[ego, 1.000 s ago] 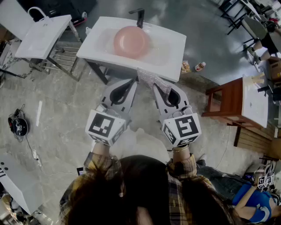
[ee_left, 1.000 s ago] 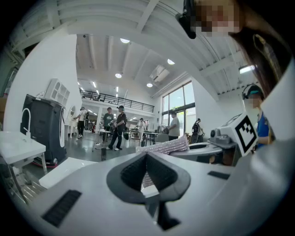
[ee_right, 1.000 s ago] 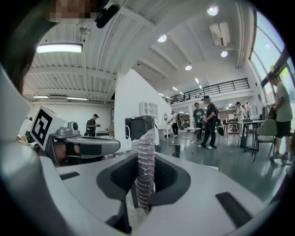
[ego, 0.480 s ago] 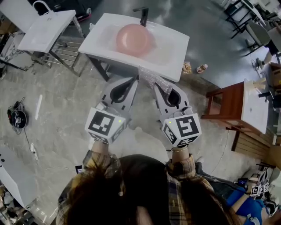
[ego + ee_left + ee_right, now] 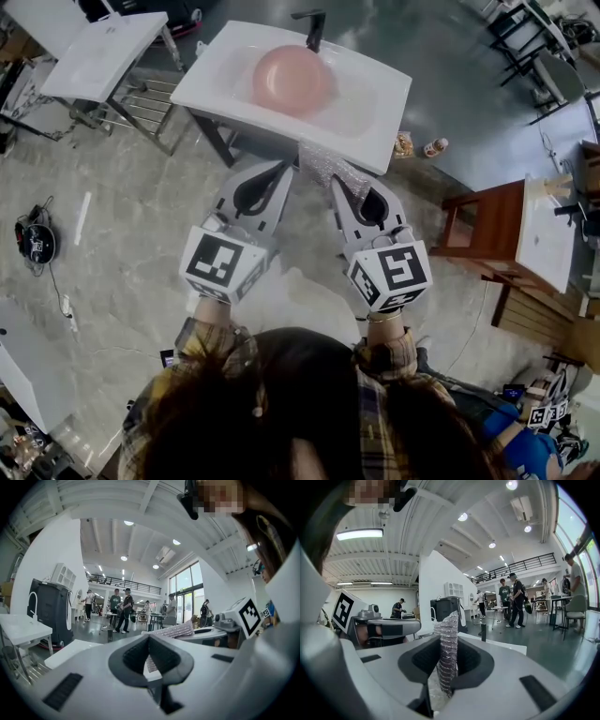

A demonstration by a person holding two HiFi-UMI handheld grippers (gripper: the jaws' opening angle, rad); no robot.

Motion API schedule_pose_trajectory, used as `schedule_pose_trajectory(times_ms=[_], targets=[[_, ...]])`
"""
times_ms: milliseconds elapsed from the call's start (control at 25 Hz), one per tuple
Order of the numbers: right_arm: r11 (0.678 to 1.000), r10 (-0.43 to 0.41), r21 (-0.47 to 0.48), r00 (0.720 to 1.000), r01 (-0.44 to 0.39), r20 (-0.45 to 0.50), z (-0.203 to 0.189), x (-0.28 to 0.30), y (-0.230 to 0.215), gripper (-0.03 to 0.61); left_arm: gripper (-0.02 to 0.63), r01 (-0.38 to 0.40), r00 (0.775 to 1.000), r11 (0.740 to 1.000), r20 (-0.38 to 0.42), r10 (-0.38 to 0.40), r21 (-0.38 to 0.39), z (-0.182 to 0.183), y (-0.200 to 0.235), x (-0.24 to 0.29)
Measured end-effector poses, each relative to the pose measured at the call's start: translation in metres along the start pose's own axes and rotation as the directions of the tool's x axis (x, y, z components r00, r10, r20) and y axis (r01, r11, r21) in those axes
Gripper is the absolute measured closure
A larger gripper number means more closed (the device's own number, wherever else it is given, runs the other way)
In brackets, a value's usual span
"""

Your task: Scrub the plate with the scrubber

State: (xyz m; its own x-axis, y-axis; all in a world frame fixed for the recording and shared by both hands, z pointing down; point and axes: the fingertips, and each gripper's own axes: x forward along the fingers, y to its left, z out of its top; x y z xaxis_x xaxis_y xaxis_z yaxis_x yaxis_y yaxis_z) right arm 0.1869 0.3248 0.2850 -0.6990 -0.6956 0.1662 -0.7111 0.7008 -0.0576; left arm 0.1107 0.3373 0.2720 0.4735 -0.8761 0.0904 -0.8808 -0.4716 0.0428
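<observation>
Obs: right claw (image 5: 339, 180) pinched on scrubber (image 5: 323, 166), seemingly wire mesh | left claw (image 5: 284, 172) closed, empty | plate (image 5: 292, 80) lies in sink (image 5: 375, 131), ahead of both | advice: bring scrubber flat onto plate, press lightly, circle; left claw steadies rim.

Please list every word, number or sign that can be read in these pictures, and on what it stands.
No words or numbers can be read.
Left cube, right cube: black-and-white square marker patterns, no letters.
Bottle: label too small to read.
</observation>
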Motion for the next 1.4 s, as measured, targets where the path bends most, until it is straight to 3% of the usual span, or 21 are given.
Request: schedule_pose_trajectory(times_ms=[200, 880, 1400], targets=[[1.000, -0.018, 0.004, 1.000, 0.018, -0.004, 0.003, 0.032, -0.013, 0.494, 0.597, 0.004, 1.000, 1.000, 0.002, -0.004, 0.006, 0.001, 0.031, 0.018], [0.990, -0.138, 0.030, 0.990, 0.138, -0.009, 0.041, 0.212, -0.041, 0.494, 0.598, 0.111, 0.994, 0.993, -0.013, -0.111, 0.033, 0.025, 0.212, 0.109], [0.967, -0.243, 0.064, 0.969, 0.246, -0.055, 0.036, 0.258, -0.050, 0.494, 0.598, 0.201, 0.978, 0.980, -0.063, -0.201, -0.006, 0.006, 0.262, 0.134]])
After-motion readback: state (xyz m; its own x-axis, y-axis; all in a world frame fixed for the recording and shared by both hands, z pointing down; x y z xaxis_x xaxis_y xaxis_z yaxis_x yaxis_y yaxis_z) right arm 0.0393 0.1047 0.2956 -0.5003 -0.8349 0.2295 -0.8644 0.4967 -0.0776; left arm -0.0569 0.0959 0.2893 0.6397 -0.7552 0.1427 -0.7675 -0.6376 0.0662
